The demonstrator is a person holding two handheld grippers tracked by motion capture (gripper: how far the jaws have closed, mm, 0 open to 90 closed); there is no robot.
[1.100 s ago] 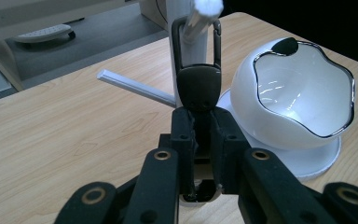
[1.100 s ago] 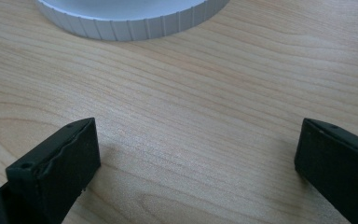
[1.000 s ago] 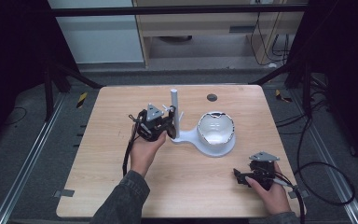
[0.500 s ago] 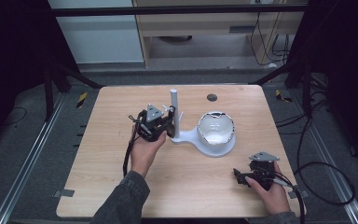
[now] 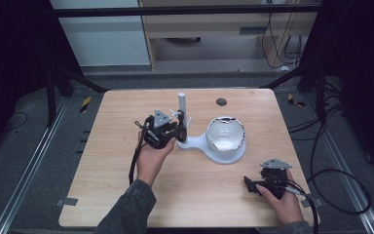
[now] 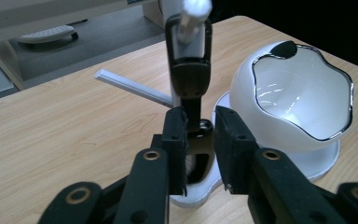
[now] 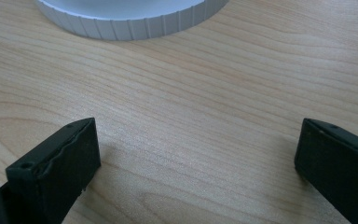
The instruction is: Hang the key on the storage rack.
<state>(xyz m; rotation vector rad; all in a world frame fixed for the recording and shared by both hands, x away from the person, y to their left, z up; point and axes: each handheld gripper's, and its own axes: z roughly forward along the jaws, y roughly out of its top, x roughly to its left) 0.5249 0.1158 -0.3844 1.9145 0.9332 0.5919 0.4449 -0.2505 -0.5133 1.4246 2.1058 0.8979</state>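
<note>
The left gripper (image 6: 199,135) is placed at the black lever (image 6: 191,84) of the white stand (image 5: 209,144). Its jaws have just been opened slightly, with the lever between them. The right gripper (image 7: 198,154) is held wide apart over the table (image 7: 205,93).

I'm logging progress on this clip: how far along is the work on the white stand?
Done: the left gripper has reached the stand, its fingers either side of the black lever on the post; they have just been opening. In hand: the lever, with gaps at both pads. Left: anything with the bowl; the right gripper rests open on the table.
</note>
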